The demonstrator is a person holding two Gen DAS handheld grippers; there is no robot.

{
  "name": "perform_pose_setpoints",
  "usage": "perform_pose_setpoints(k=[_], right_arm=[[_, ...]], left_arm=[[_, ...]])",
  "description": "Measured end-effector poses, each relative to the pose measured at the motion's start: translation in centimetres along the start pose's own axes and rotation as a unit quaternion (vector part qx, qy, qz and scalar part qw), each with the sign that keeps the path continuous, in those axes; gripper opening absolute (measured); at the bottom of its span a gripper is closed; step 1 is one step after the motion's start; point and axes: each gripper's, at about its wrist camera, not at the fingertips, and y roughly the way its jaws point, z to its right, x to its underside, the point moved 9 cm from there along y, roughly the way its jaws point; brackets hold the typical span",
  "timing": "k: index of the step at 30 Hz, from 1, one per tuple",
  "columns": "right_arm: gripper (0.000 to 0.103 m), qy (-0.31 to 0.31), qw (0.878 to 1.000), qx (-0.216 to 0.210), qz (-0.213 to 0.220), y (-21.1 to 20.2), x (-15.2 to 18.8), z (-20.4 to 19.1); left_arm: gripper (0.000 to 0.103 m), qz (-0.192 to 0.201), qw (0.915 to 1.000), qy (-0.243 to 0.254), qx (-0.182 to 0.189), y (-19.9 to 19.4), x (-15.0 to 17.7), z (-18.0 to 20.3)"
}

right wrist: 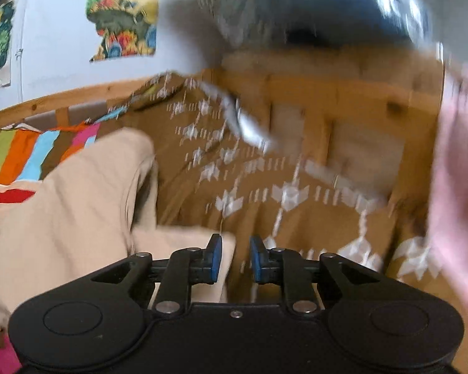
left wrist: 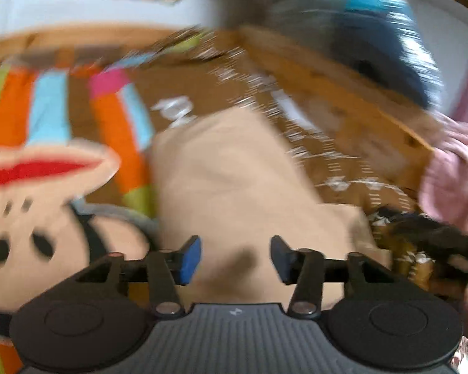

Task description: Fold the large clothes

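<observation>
Two grippers are in view, and neither holds anything. The left gripper [left wrist: 235, 257] hangs over the beige fabric garment [left wrist: 227, 180] with its jaws wide apart. The right gripper [right wrist: 235, 260] has its jaws apart by a narrower gap and sits at the garment's right-hand edge, over the brown bedspread with a white geometric pattern [right wrist: 265, 187].

Location of the task item: the beige garment lies on the bed, on the brown bedspread and just beside the striped multicolour blanket with a cartoon monkey face [left wrist: 46, 155]. It is on the side of the bed away from the wooden bed frame [right wrist: 343, 99] at the far edge.

Progress, as a judgement:
- In the left wrist view the garment appears as a long, narrow band with fairly straight sides.
- In the right wrist view a layer appears to lie doubled over near the left jaw. This suggests that at least one fold is already made.
- Both views are heavily motion-blurred, so the number of folds cannot be confirmed.
- A final compact fold is probably still left.

A pink cloth [left wrist: 452, 168] lies at the right edge of the bed; whether it is also to be folded cannot be told.
</observation>
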Motion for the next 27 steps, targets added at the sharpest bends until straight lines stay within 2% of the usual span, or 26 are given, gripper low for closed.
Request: perform_pose_setpoints(k=[1,4,7,9,11,14,15,18,21,23,25,27], right_arm=[[0.022,-0.010,1.000,-0.005,0.015,-0.1,-1.3,-0.7],[0.022,-0.042,0.997,-0.052,0.034,1.0,-5.1,-4.1],[0.022,-0.078,0.989,-0.116,0.047,3.4,-8.7,-8.8],[0.022,-0.104,0.981,-0.153,0.054,5.3,-10.6,-12.1],[0.022,-0.135,0.974,-0.172,0.052,7.7,-11.7,-14.9],[0.022,-0.158,0.968,-0.195,0.007,12.3,-11.2,-17.8],[0.022,-0.176,0.965,-0.195,-0.022,14.0,-9.9,-18.6],[0.022,-0.214,0.960,-0.166,-0.074,17.3,-6.0,-19.1],[0.021,-0.180,0.965,-0.168,-0.087,18.7,-3.8,-18.4],[0.021,-0.179,0.966,-0.164,-0.084,18.8,-3.3,-18.3],[0.021,-0.184,0.967,-0.160,-0.075,18.6,-3.1,-18.3],[0.021,-0.171,0.968,-0.169,-0.067,18.2,-3.8,-18.0]], left_arm=[[0.039,-0.011,0.9997,-0.019,0.005,0.6,0.2,-1.0],[0.039,-0.025,0.9976,-0.051,0.039,1.9,1.0,-1.7],[0.041,-0.013,0.9990,-0.001,0.042,2.5,1.0,-0.9],[0.041,-0.011,0.9989,0.006,0.046,2.6,1.2,-1.0],[0.041,-0.011,0.9986,0.000,0.053,2.6,1.6,-1.2],[0.041,-0.008,0.9984,0.005,0.055,2.7,1.7,-1.1],[0.041,-0.007,0.9984,0.008,0.055,2.7,1.8,-1.0],[0.041,-0.006,0.9980,0.019,0.060,3.1,2.0,-0.9],[0.041,-0.010,0.9975,0.039,0.058,3.8,2.2,-0.8],[0.041,-0.013,0.9969,0.062,0.047,4.5,2.3,-0.6],[0.041,-0.015,0.9959,0.082,0.035,4.9,2.5,-0.2],[0.040,-0.011,0.9961,0.081,0.034,4.3,2.4,0.0]])
